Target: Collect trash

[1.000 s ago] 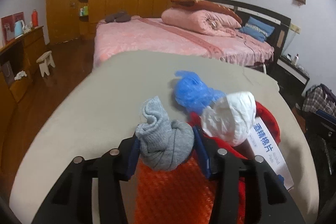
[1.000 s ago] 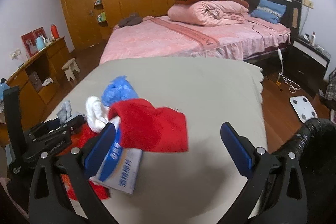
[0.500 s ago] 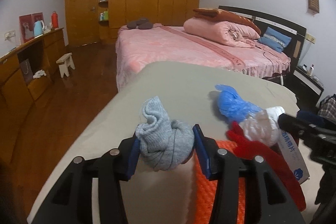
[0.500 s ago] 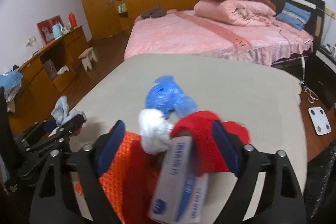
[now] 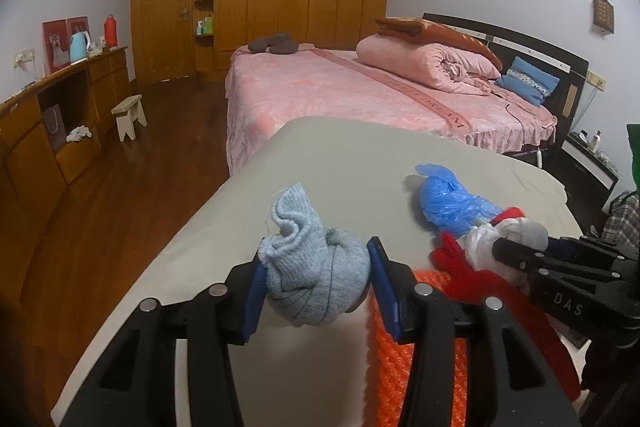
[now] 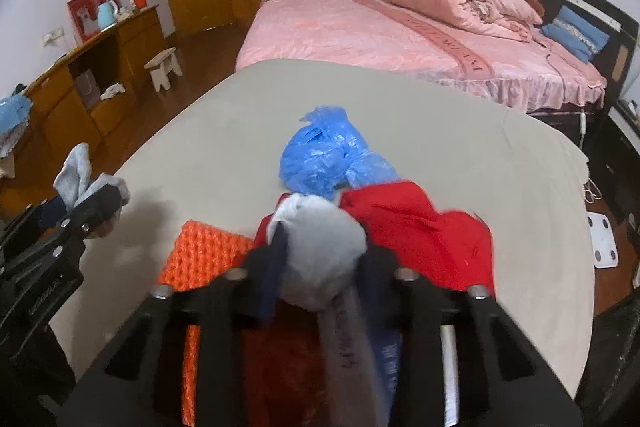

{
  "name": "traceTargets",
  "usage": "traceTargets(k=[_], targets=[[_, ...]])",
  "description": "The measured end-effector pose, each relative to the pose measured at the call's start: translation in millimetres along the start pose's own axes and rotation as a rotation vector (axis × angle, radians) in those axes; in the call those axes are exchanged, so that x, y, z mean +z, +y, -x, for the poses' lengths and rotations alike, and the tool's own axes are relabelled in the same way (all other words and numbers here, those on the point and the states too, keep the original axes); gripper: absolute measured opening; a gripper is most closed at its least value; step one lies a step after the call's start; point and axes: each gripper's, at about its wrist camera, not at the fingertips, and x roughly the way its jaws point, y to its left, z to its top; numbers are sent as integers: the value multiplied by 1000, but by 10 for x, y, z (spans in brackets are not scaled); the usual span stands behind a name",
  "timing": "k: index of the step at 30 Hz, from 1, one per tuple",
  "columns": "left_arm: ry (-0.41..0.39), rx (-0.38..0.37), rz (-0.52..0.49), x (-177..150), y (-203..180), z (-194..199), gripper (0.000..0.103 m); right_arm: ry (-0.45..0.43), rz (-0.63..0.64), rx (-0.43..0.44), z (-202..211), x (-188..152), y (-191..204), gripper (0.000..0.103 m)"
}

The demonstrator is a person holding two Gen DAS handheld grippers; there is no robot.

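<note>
My left gripper [image 5: 316, 283] is shut on a balled grey sock [image 5: 316, 279], held above the left part of the beige table [image 5: 320, 155]; both also show at the left of the right wrist view [image 6: 86, 203]. My right gripper [image 6: 320, 267] is shut on a white crumpled wad [image 6: 320, 243] over the pile; it shows at the right of the left wrist view [image 5: 516, 251]. A blue plastic bag [image 6: 332, 155] lies just beyond. A red cloth [image 6: 420, 235] and an orange knitted cloth [image 6: 204, 251] lie under the grippers.
A white box with blue print [image 6: 448, 375] is partly hidden under my right gripper. Beyond the table is a pink bed [image 5: 360, 87]. A wooden dresser [image 5: 48, 115] and small stool [image 5: 128, 111] stand left. A white scale [image 6: 602, 239] lies on the floor at right.
My right gripper moved left over the pile and closed on the white wad. My left gripper kept the grey sock and swung left, away from the pile.
</note>
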Motion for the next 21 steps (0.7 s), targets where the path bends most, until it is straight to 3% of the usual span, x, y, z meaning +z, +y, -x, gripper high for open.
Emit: traceTargets(k=[12,21], targets=[[-39,-25,-29,79,-188,246,47,-134,-57,102,631,39,-221,27],[-69,-100,-85,68,-600,549,47,-167,-82,106,1127,-265,-476,27]])
